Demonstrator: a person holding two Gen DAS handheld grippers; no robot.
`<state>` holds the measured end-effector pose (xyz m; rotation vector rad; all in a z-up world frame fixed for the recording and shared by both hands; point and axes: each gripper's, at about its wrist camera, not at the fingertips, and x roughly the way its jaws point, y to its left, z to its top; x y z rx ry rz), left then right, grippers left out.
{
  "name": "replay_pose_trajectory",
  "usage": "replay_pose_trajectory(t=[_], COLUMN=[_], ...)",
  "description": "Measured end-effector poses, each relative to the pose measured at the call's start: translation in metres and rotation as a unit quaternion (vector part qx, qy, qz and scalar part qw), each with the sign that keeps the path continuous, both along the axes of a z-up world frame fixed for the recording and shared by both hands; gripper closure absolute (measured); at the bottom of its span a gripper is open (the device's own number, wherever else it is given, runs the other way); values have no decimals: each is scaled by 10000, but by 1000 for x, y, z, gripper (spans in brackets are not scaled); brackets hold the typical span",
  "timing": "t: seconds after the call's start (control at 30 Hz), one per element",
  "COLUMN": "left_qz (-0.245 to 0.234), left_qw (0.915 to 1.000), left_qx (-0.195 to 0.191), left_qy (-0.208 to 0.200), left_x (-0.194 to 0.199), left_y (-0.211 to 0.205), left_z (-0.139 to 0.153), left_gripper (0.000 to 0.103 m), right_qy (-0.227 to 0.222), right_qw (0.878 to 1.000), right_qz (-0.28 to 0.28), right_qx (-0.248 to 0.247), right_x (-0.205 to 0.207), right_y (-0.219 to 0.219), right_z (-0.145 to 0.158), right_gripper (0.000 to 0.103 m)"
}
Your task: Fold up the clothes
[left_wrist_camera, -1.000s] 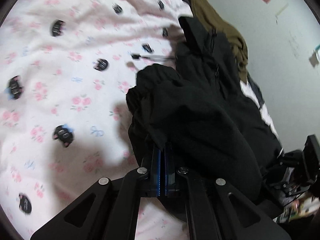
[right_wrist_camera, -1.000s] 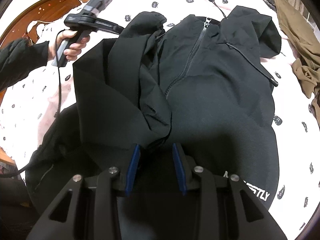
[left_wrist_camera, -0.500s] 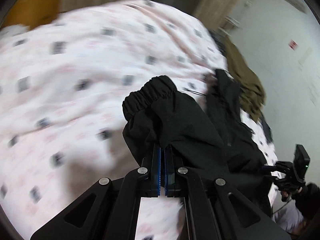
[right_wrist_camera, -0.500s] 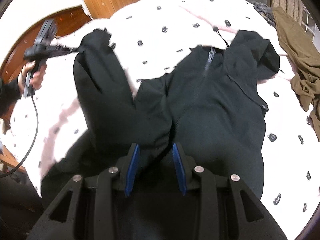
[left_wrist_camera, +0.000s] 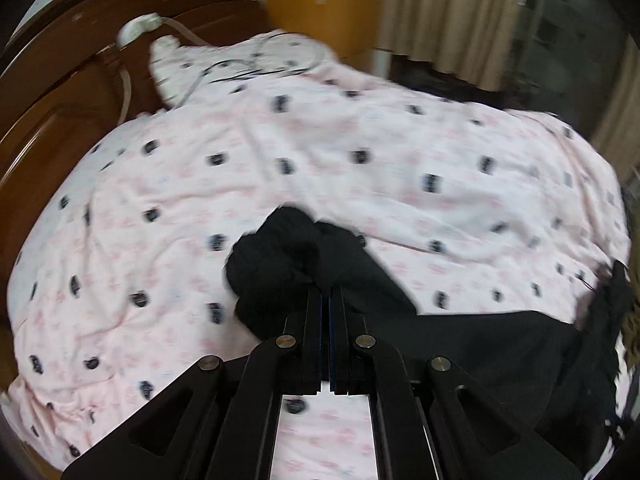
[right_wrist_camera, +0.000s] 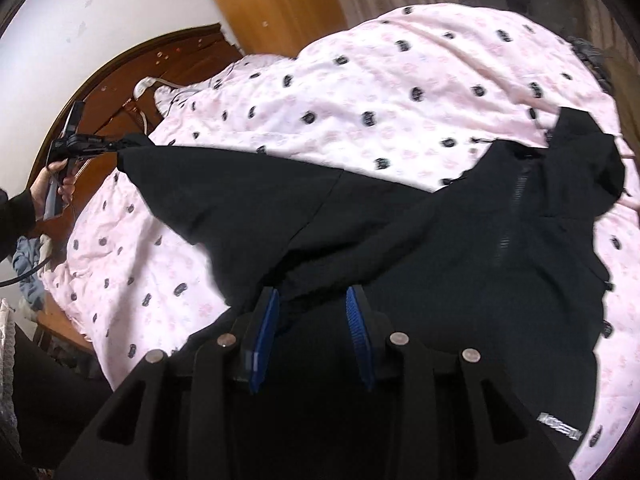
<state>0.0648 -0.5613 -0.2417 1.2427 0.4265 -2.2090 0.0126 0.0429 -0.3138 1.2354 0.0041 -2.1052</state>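
1. the bed point(right_wrist_camera: 400, 92), under a pink patterned quilt, fills both views and carries the black hooded jacket point(right_wrist_camera: 460, 248). the jacket lies zip-side up across the near half of the bed, hood toward 2 o'clock in the right wrist view.

2. the jacket's sleeve point(right_wrist_camera: 224, 184) is stretched out toward 9 o'clock in that view, lifted clear of the quilt at its cuff end.

3. the left tool point(left_wrist_camera: 329, 300) has its jaws together, clamped on the sleeve's gathered cuff point(left_wrist_camera: 288, 256). the right tool point(right_wrist_camera: 312, 312) has its jaws part-way apart over the jacket's body near the armpit seam. dark fabric bunches between them, but i cannot tell whether the pads press on it.

4. judgement on the step in hand: the sleeve is being drawn out straight before folding. it would go best with the sleeve kept taut and level, the body pinned so it does not drag, and the cuff laid down flat rather than dropped in a bunch.

5. only the right wrist view shows the whole jacket, its zip, its hood, and the person's hand point(right_wrist_camera: 52, 188) holding the left tool at 9 o'clock. only the left wrist view shows the cuff's grip up close, though blurred.
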Motion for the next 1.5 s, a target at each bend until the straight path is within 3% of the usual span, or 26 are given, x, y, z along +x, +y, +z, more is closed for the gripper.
replay_pose_trajectory(t=[0.23, 0.37, 0.43, 0.57, 0.7, 0.73, 0.87, 0.97, 1.1, 1.17, 1.27, 1.43, 1.5], left_qz=[-2, 220, 275, 309, 454, 441, 364, 154, -738, -1432, -2407, -3615, -4078], left_qw=[9985, 9968, 9952, 9966, 9978, 9979, 9974, 9975, 9930, 9854, 9654, 9222, 9019], left_qx=[-230, -149, -317, -521, -302, -224, 130, 386, 797, 828, 977, 1364, 1416], left_qy=[-492, -751, -882, -552, -388, -413, -606, -565, -471, -396, -231, -148, -169], left_x=[-33, -56, -65, -66, -44, -37, -12, -2, -19, -40, -75, -134, -152], left_y=[-20, -35, -37, -44, -59, -59, -37, 7, 93, 149, 233, 368, 432], left_z=[-52, -77, -84, -72, -77, -83, -121, -146, -155, -150, -140, -127, -119], left_gripper=[103, 102, 102, 101, 75, 74, 74, 74, 74, 74, 74, 73, 73], right_qy=[22, -18, -67, -221, -268, -285, -339, -320, -178, -78, -57, -115, -221], right_qw=[9987, 9977, 9974, 9970, 9969, 9970, 9975, 9969, 9930, 9871, 9714, 9327, 9231], right_qz=[396, 550, 553, 523, 507, 485, 248, -118, -715, -1130, -1903, -3386, -3621], right_qx=[319, 400, 454, 524, 544, 534, 568, 707, 923, 1132, 1417, 1234, 1274], right_x=[10, 11, 10, 7, 8, 8, 6, 7, 9, 8, 3, 5, 7], right_y=[-57, -80, -86, -99, -107, -108, -102, -86, -39, -3, 67, 211, 249], right_z=[-14, -20, -25, -36, -42, -44, -46, -43, -29, -22, -11, 2, -6], right_gripper=[67, 67, 67, 67, 67, 66, 66, 66, 64, 61, 56, 55, 55])
